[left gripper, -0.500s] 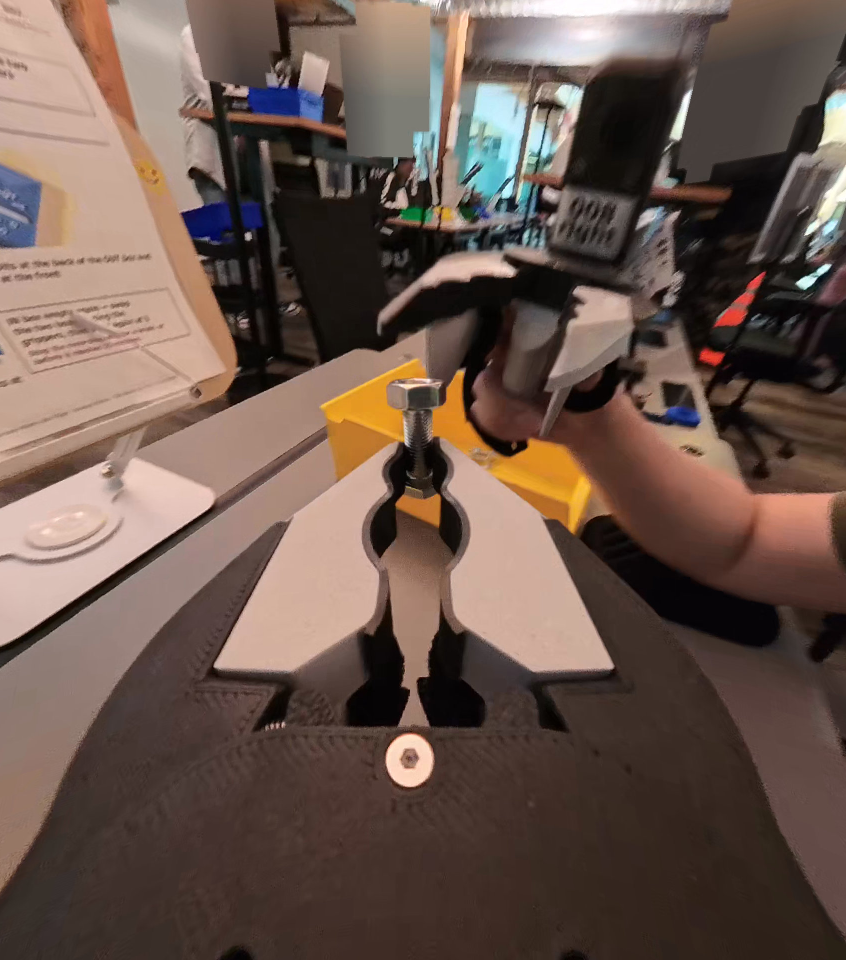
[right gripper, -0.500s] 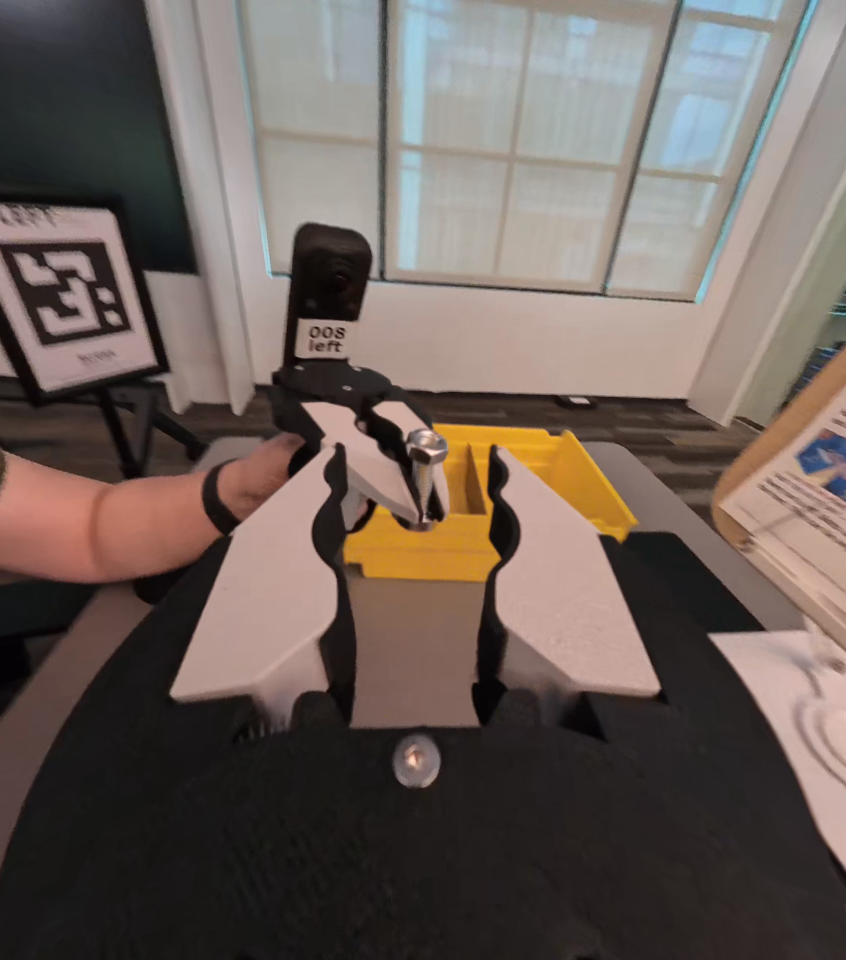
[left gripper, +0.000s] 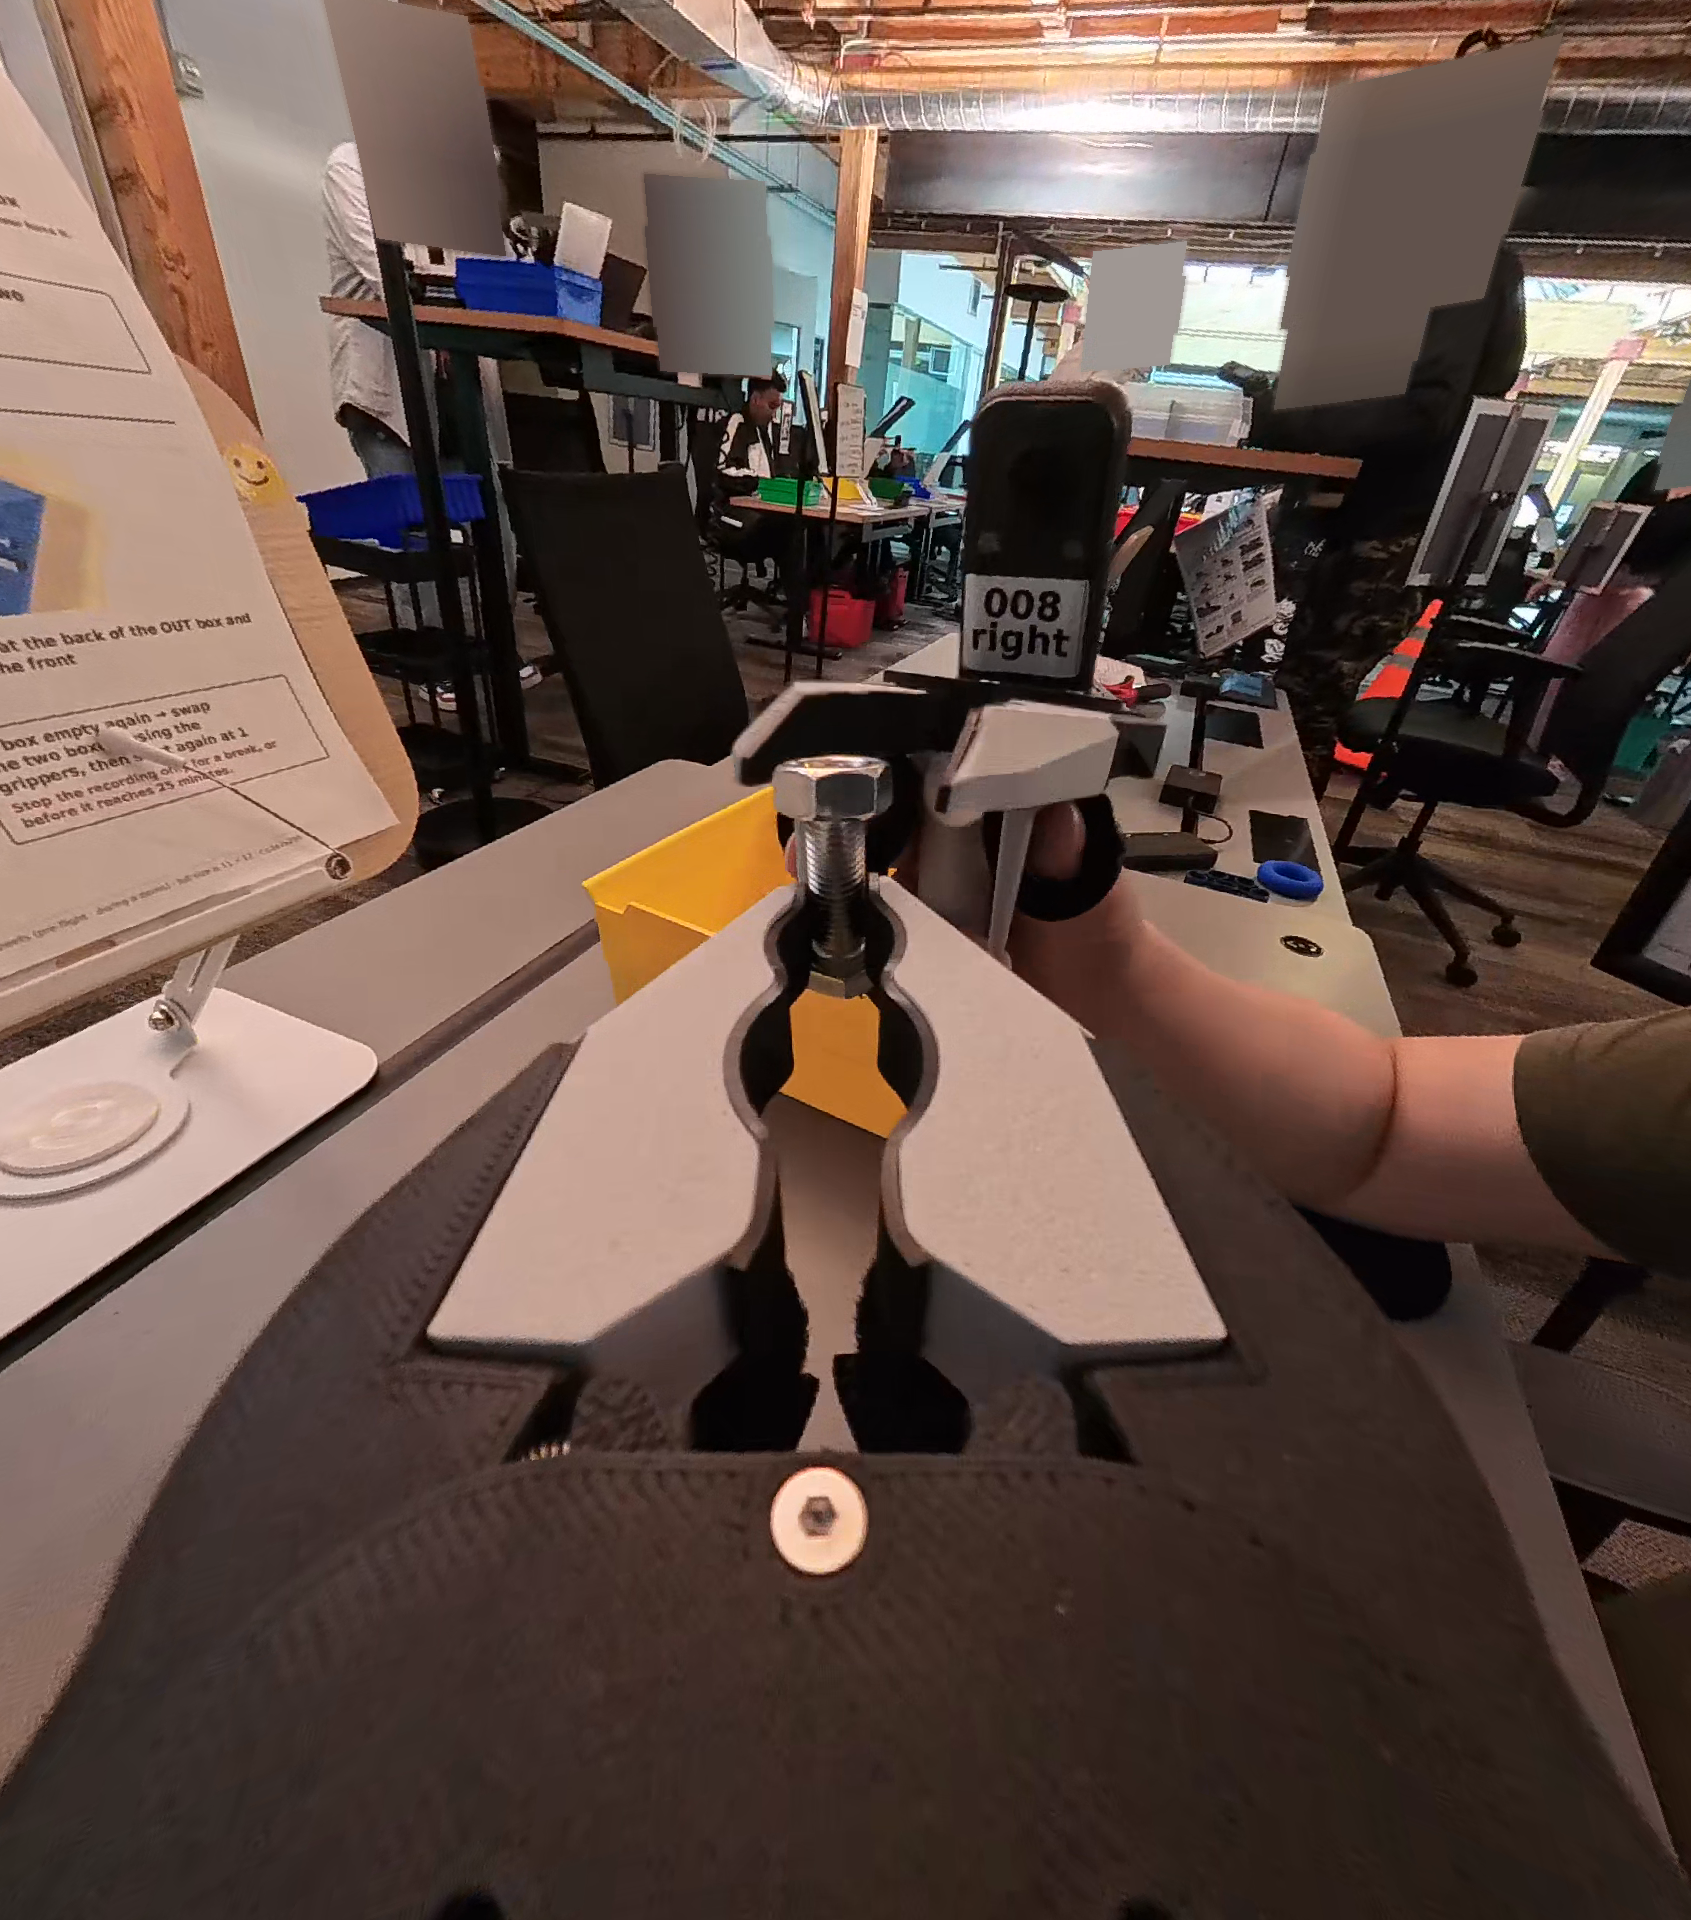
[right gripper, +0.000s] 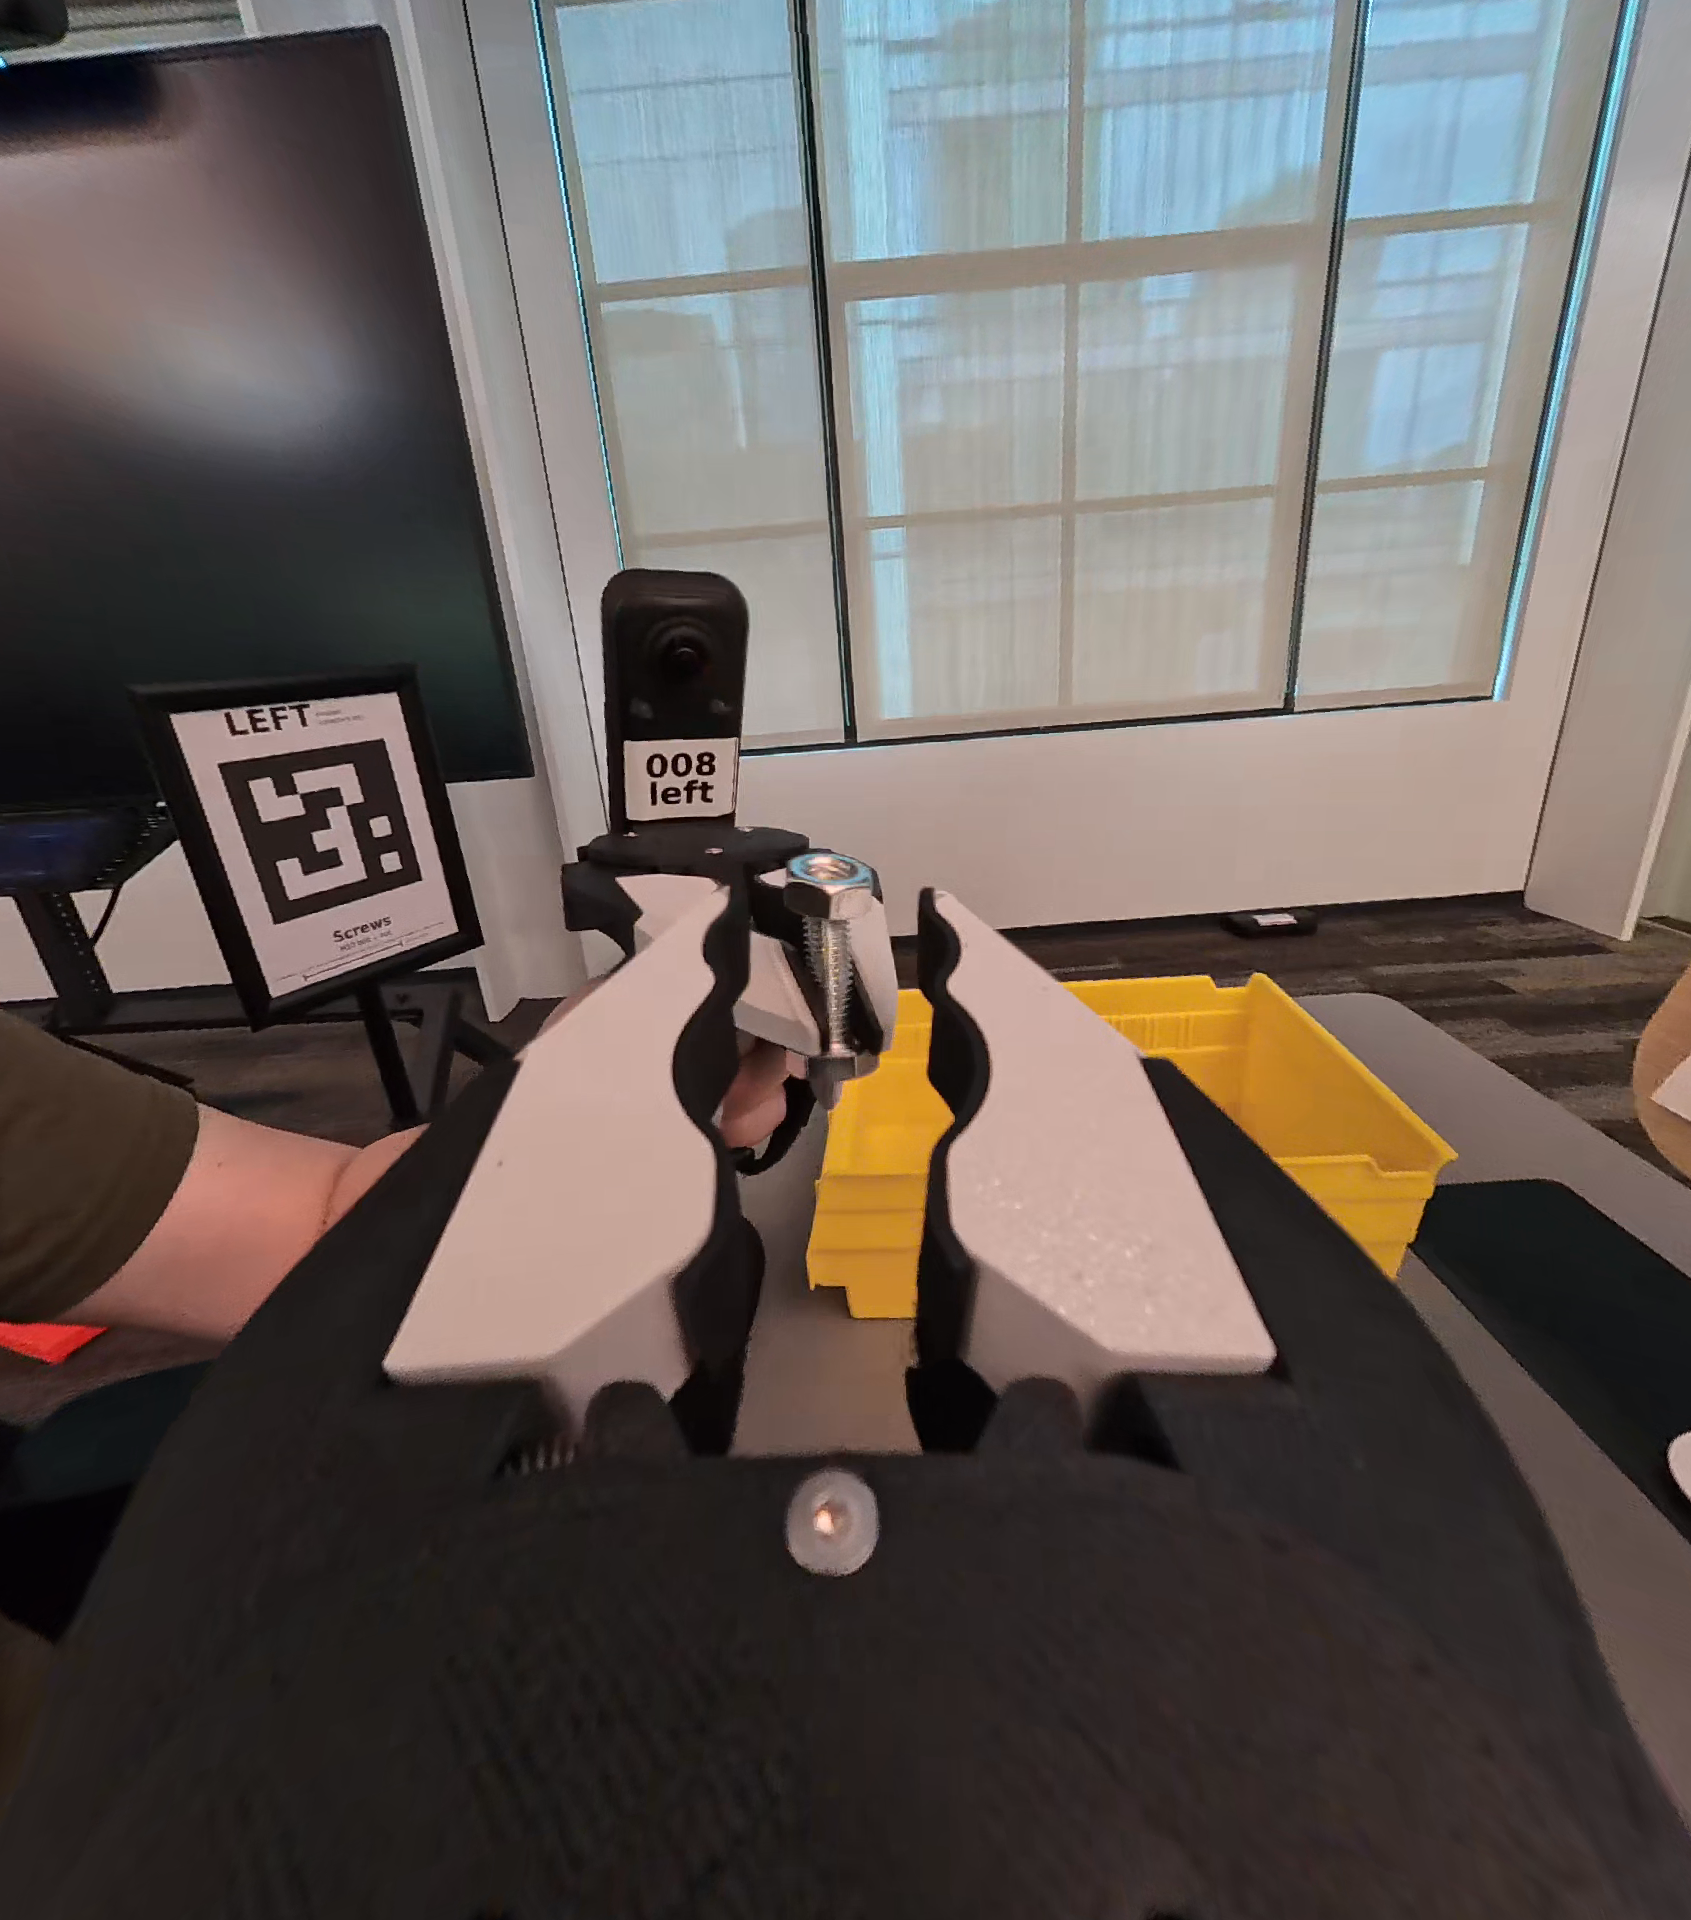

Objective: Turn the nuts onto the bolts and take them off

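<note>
My left gripper [left gripper: 833, 920] is shut on a silver hex bolt [left gripper: 833, 821], held upright with its head on top. A small nut [left gripper: 837, 981] sits on the bolt's lower end, in the notch between the fingers. My right gripper [right gripper: 825, 925] is open, with its two fingertips on either side of the bolt [right gripper: 828, 966] and not touching it. In the left wrist view the right gripper [left gripper: 914, 774] is just behind the bolt head. In the right wrist view the left gripper [right gripper: 846, 1039] faces me.
A yellow bin [right gripper: 1288, 1091] stands on the grey table behind the grippers; it also shows in the left wrist view [left gripper: 675, 904]. An instruction sheet [left gripper: 93, 520] on a white stand [left gripper: 197, 1122] is at the left. A black mat [right gripper: 1599, 1299] lies beside the bin. A marker board [right gripper: 321, 831] stands off the table. The grippers are tip to tip, or close to it.
The right gripper has swung in from the right to face the bolt squarely, and its jaws have narrowed around it. Both grippers sit a little higher. The left gripper still holds the bolt.
</note>
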